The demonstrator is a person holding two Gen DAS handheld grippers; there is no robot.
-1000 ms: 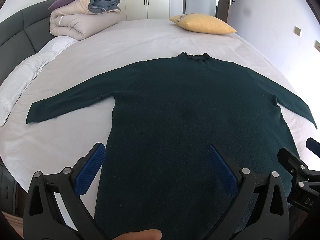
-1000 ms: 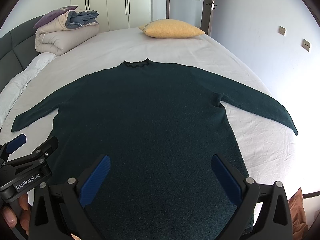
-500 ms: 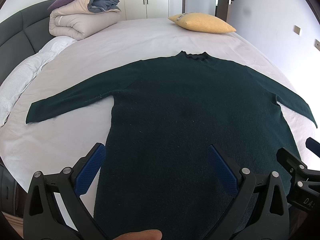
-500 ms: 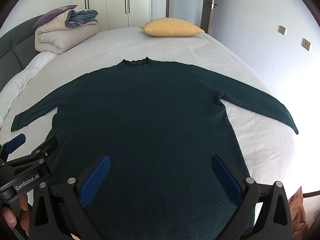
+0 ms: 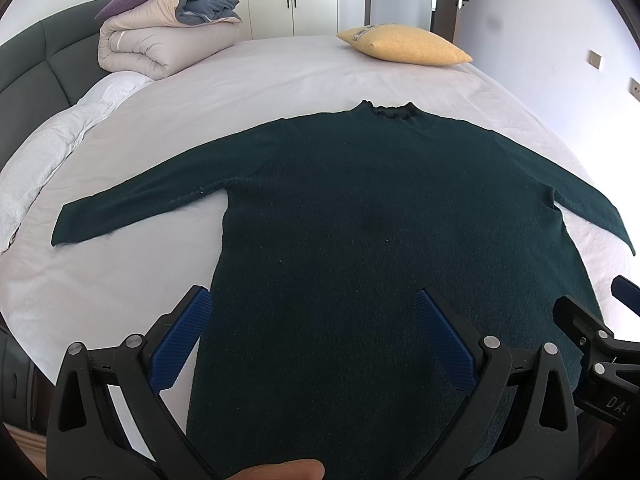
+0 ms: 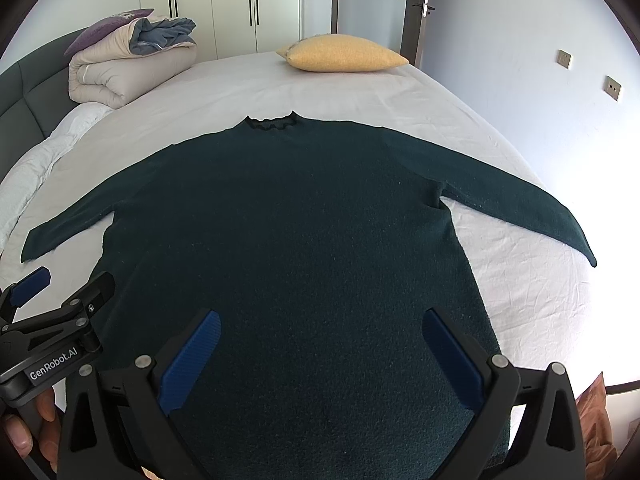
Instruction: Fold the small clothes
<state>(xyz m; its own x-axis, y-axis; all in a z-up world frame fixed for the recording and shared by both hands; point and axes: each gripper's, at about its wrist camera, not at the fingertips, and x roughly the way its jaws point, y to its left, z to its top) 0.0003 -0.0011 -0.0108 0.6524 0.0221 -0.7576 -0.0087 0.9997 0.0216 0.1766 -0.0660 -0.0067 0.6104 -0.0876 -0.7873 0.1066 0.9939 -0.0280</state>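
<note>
A dark green long-sleeved sweater (image 5: 360,220) lies flat on the white bed, collar away from me and both sleeves spread out; it also shows in the right wrist view (image 6: 288,232). My left gripper (image 5: 312,320) is open and empty, hovering over the sweater's lower left part near the hem. My right gripper (image 6: 320,340) is open and empty over the lower right part. Each gripper shows at the edge of the other's view: the right gripper (image 5: 592,344) and the left gripper (image 6: 52,320).
A white bed sheet (image 5: 280,80) covers the bed. A yellow pillow (image 5: 404,44) lies at the far end. A folded beige duvet (image 5: 160,44) sits far left by the dark headboard (image 5: 32,64). White wardrobes (image 6: 240,4) and a door stand behind.
</note>
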